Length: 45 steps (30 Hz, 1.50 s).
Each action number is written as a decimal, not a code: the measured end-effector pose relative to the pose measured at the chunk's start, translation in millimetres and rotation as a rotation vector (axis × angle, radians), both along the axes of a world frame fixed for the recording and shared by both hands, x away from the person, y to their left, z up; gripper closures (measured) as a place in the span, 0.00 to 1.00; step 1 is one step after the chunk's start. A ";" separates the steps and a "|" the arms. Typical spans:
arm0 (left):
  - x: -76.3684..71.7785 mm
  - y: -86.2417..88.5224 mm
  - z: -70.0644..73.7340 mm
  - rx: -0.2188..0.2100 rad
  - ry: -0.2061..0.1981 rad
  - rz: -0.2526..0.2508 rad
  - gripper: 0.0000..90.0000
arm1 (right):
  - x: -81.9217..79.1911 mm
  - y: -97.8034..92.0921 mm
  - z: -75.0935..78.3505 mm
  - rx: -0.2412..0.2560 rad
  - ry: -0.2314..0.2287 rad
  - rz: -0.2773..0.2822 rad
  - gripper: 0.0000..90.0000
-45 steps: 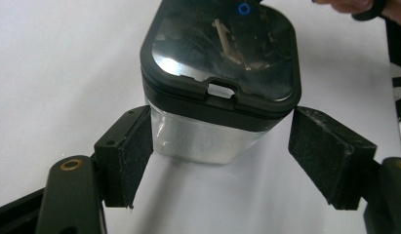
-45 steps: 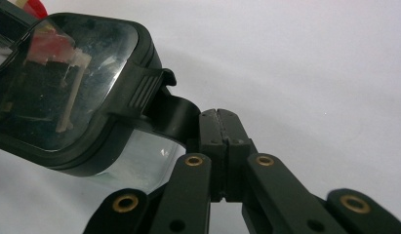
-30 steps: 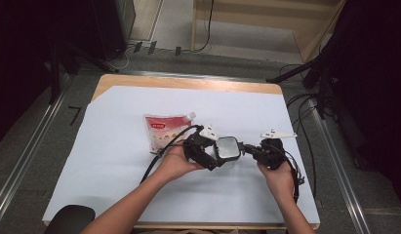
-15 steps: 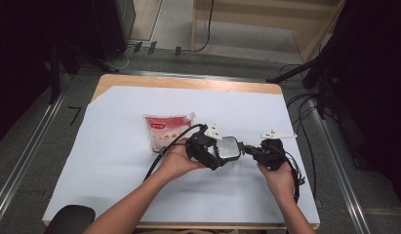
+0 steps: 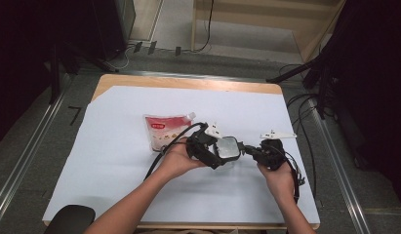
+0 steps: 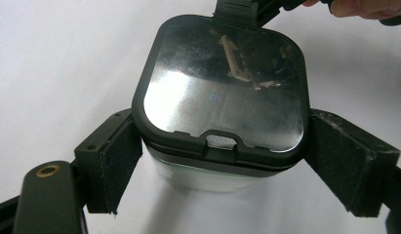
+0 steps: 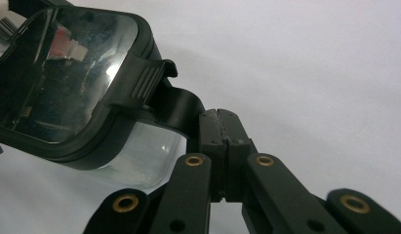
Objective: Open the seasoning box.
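Little moved since earlier frames. Left gripper (image 6: 222,161) clamps container (image 6: 222,97) sides, low over counter (image 5: 115,161); right gripper (image 7: 220,146) pinches lid latch tab (image 7: 176,105). Rigid, slick, probably light; grip flat sides.

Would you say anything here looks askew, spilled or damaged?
Nothing stands out. The lunch box sits level between the left gripper's pads, its lid closed, while the right gripper pinches the latch flap on its side. The pouch lies flat and unspilled on the white sheet.
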<state>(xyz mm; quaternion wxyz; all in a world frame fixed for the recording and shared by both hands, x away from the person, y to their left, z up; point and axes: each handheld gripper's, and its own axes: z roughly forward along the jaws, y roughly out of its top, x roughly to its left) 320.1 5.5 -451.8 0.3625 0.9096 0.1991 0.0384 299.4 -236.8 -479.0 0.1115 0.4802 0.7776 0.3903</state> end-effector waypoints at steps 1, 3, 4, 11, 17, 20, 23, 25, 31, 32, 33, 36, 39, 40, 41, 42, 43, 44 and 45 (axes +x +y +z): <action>0.1 0.1 0.5 0.002 0.000 -0.002 0.19 | 0.0 -0.1 0.0 0.002 0.001 0.001 1.00; 0.0 0.2 1.2 0.000 0.001 0.000 0.19 | -0.1 0.1 0.0 0.000 0.000 0.002 1.00; 0.0 0.2 1.2 0.000 0.001 0.000 0.19 | 0.0 0.0 0.0 0.002 0.001 0.001 1.00; -0.6 -0.4 4.5 0.005 -0.006 0.001 0.19 | 0.0 0.2 0.1 0.004 0.001 0.006 1.00; -1.2 -0.5 9.9 -0.008 -0.022 -0.001 0.19 | -0.3 0.6 0.5 0.006 0.002 0.006 1.00; -2.2 -2.0 12.7 0.005 -0.044 -0.008 0.20 | -0.2 0.5 0.5 0.007 0.002 0.006 1.00; -0.5 2.7 22.0 -0.122 0.030 -0.045 0.42 | 0.0 -0.3 1.3 0.011 -0.002 0.015 1.00; 0.7 2.2 25.8 -0.143 0.027 -0.012 0.50 | -0.1 0.7 1.7 0.018 -0.002 0.022 1.00; 1.0 -4.1 30.1 -0.106 0.027 -0.053 0.51 | -0.5 2.2 1.2 0.013 -0.001 0.031 1.00; 1.0 -4.1 30.1 -0.106 0.027 -0.053 0.51 | -0.5 2.2 1.2 0.013 -0.001 0.031 1.00; -0.7 -8.2 31.5 -0.088 0.025 -0.073 0.52 | -0.3 2.2 1.1 0.013 -0.001 0.031 1.00; -1.8 -13.0 34.2 -0.068 0.023 -0.101 0.59 | -0.2 2.5 1.4 0.017 -0.002 0.030 1.00; -2.3 -15.9 36.3 -0.059 0.019 -0.117 0.67 | -0.5 2.3 1.8 0.022 0.004 0.027 1.00; -2.7 -17.2 37.1 -0.046 0.019 -0.118 0.68 | -0.6 2.4 1.9 0.023 0.005 0.026 1.00; -2.5 -18.0 37.4 -0.042 0.021 -0.123 0.69 | -0.7 2.3 1.9 0.022 0.005 0.025 1.00; -2.2 -18.5 38.0 -0.033 0.025 -0.129 0.71 | -0.8 2.2 2.0 0.024 0.006 0.026 1.00; -2.4 -19.2 38.7 -0.028 0.023 -0.129 0.72 | -0.7 2.0 1.9 0.024 0.006 0.027 1.00; -1.9 -19.8 39.1 -0.026 0.025 -0.136 0.72 | -0.7 1.9 1.9 0.025 0.007 0.028 1.00; -2.1 -20.7 39.6 -0.024 0.024 -0.135 0.73 | -0.7 1.8 1.9 0.025 0.008 0.029 1.00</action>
